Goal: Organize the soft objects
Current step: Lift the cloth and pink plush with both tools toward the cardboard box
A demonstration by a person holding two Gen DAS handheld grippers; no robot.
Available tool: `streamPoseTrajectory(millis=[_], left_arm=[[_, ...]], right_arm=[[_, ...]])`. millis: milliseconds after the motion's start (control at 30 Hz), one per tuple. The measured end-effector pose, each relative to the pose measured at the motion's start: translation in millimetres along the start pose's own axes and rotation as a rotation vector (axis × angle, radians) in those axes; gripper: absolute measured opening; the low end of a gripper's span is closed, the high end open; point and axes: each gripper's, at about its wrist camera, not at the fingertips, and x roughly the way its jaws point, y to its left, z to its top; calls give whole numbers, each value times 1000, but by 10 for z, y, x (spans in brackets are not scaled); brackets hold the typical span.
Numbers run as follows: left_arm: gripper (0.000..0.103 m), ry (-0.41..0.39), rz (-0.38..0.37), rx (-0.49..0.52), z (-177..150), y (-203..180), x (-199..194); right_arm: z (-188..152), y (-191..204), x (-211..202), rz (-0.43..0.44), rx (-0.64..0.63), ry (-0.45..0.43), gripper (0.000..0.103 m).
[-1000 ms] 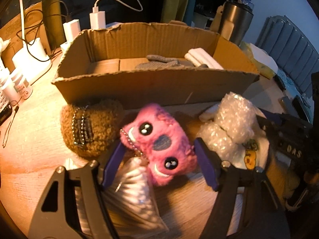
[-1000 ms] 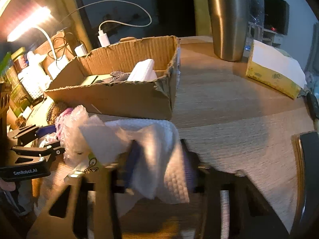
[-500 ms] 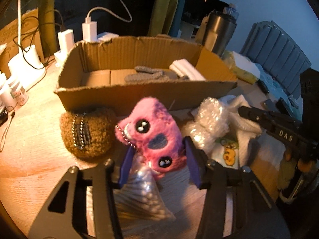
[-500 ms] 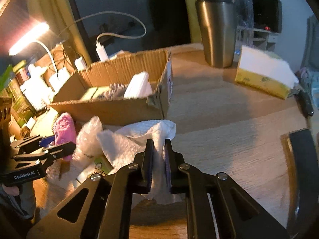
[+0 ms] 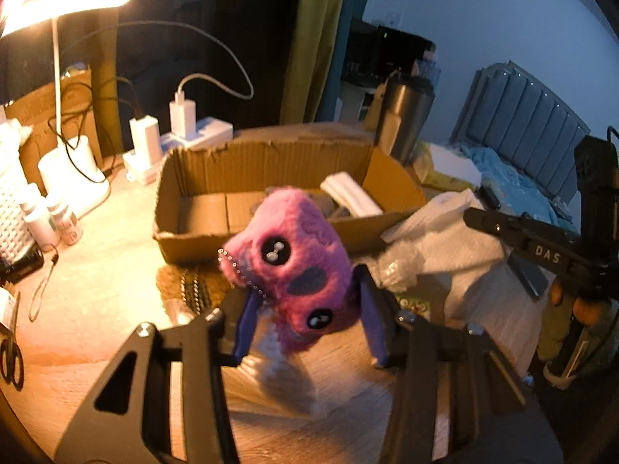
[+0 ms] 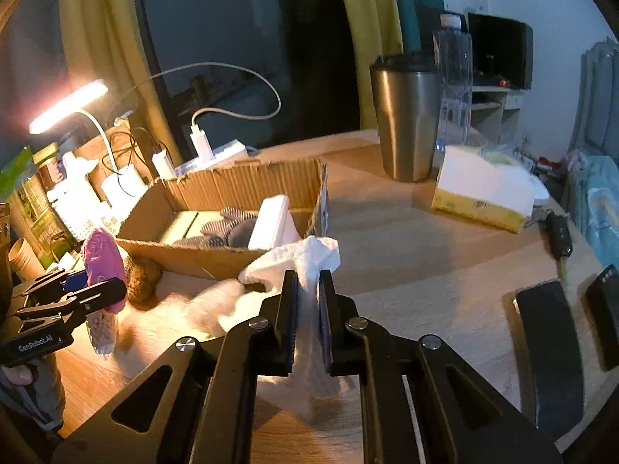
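Pink plush toy [image 5: 294, 266] in left claw [image 5: 305, 321], before cardboard box [image 5: 201, 237]

1 cardboard box [image 6: 232, 263], 2 plush toys [image 5: 294, 266] [image 6: 141, 276], 1 tumbler [image 6: 406, 120], 1 lamp [image 6: 67, 110].

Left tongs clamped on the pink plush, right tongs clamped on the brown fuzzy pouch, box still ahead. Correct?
Not quite. The right tongs are shut on the white cloth, as the right wrist view shows; the brown fuzzy pouch lies beside the box. The rest holds.
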Motion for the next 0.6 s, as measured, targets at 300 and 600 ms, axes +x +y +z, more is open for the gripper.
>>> streamPoseTrajectory(millis=[300, 600], left_arm=[[47, -82, -15, -1, 142, 59, -301], [47, -160, -27, -1, 303, 144, -593]], right_arm=[[157, 145, -236, -22, -29, -56, 12], [338, 263, -444, -33, -48, -115, 12]])
